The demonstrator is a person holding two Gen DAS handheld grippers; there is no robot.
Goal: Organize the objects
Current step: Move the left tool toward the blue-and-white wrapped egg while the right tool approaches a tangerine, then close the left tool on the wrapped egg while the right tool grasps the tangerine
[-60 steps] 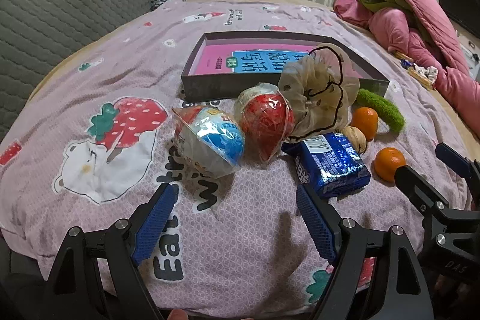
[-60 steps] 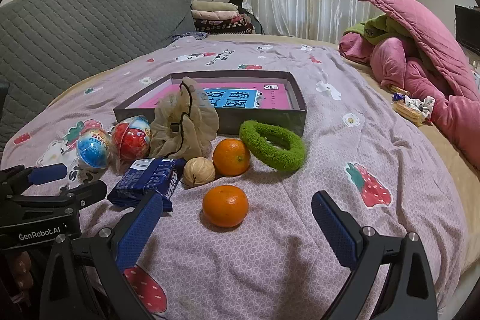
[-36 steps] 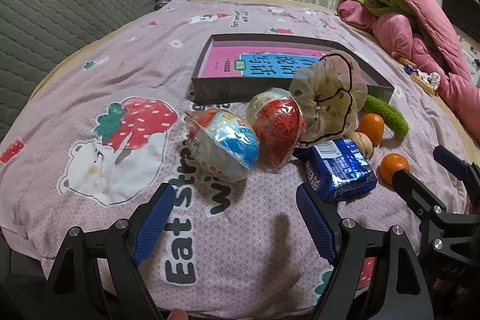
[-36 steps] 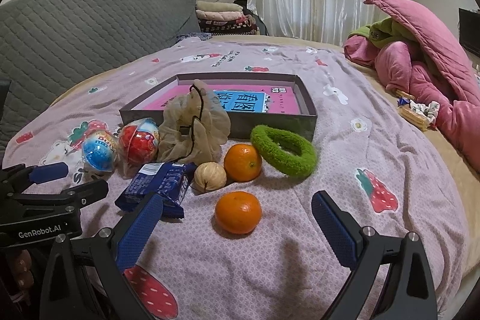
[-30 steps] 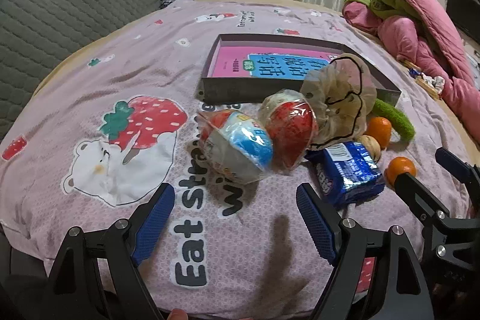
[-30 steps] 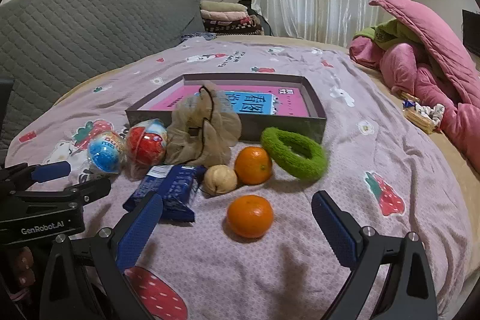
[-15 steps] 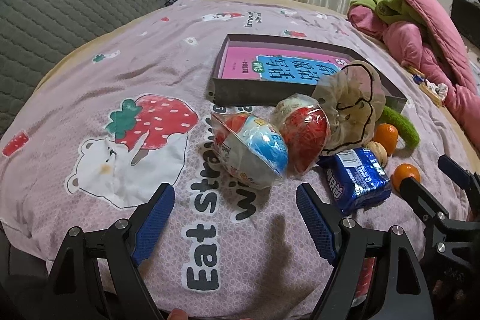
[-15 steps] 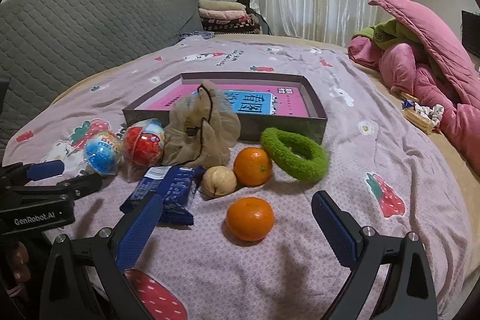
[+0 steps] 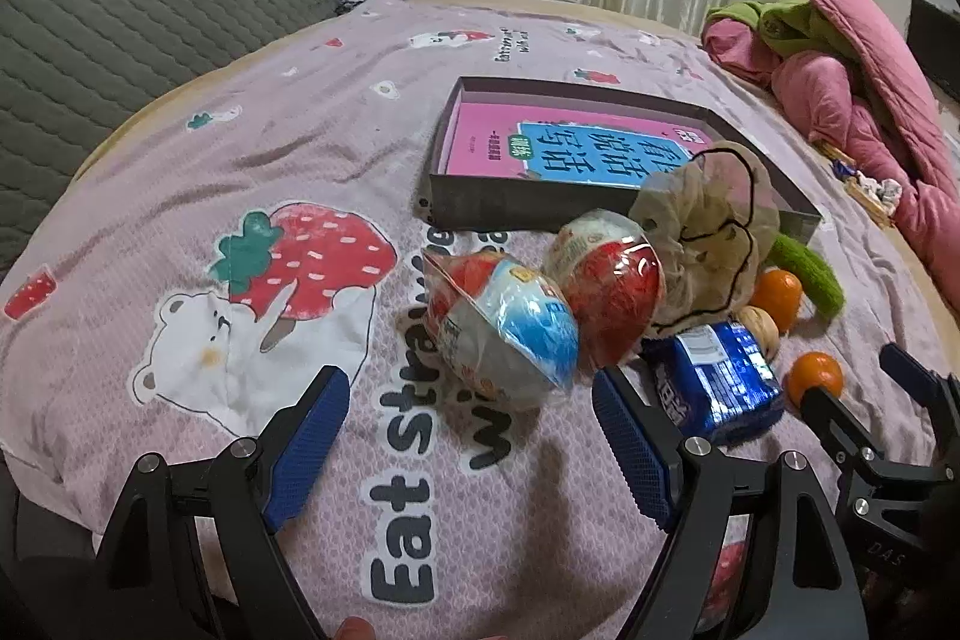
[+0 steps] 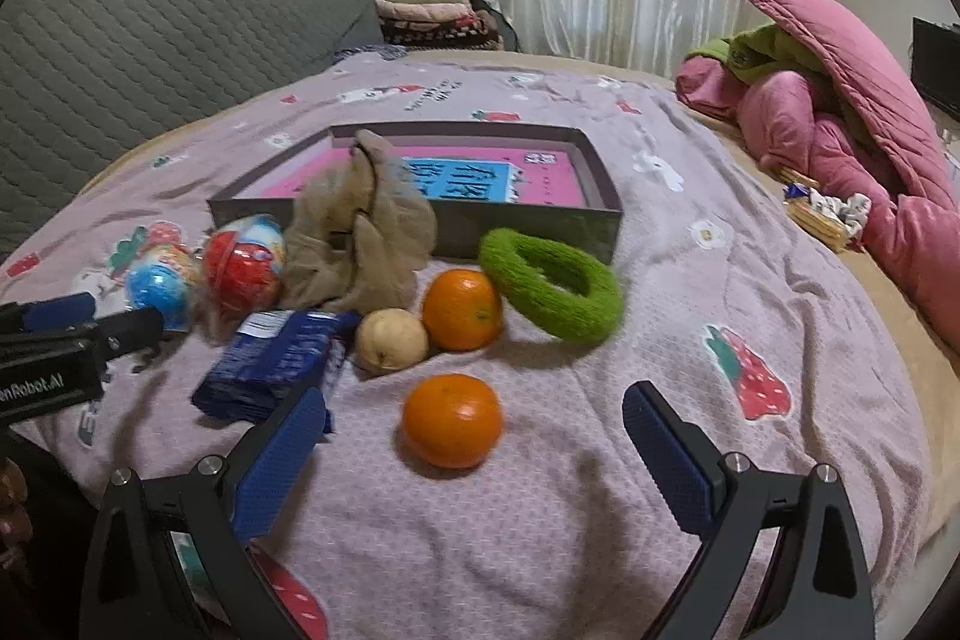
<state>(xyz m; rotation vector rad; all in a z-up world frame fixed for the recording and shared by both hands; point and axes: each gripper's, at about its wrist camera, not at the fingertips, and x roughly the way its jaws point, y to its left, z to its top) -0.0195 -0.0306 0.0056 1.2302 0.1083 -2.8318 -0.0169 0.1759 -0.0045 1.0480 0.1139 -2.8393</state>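
Note:
Loose objects lie on the bed in front of a shallow grey box (image 9: pixel 474 202) (image 10: pixel 600 187) with a pink and blue book in it. They are a blue wrapped toy egg (image 9: pixel 504 334) (image 10: pixel 159 283), a red one (image 9: pixel 612 286) (image 10: pixel 243 265), a beige mesh pouch (image 9: pixel 708 244) (image 10: pixel 360 238), a blue snack pack (image 9: pixel 717 382) (image 10: pixel 270 361), a walnut (image 10: pixel 390 340), two oranges (image 10: pixel 462 307) (image 10: pixel 451 421) and a green ring (image 10: pixel 555 286). My left gripper (image 9: pixel 468 436) is open just short of the blue egg. My right gripper (image 10: pixel 474 448) is open around the near orange.
The bed has a pink strawberry-print sheet (image 9: pixel 240 172). A grey quilted headboard (image 9: pixel 150 10) stands at the left. Pink and green quilts (image 10: pixel 840 100) are piled at the right. Snack wrappers (image 10: pixel 825 211) lie by the quilts.
Both grippers have drifted left and slightly forward, so the objects sit further right in the left view and nearer in the right view. Both stay open. Nothing on the bed has moved.

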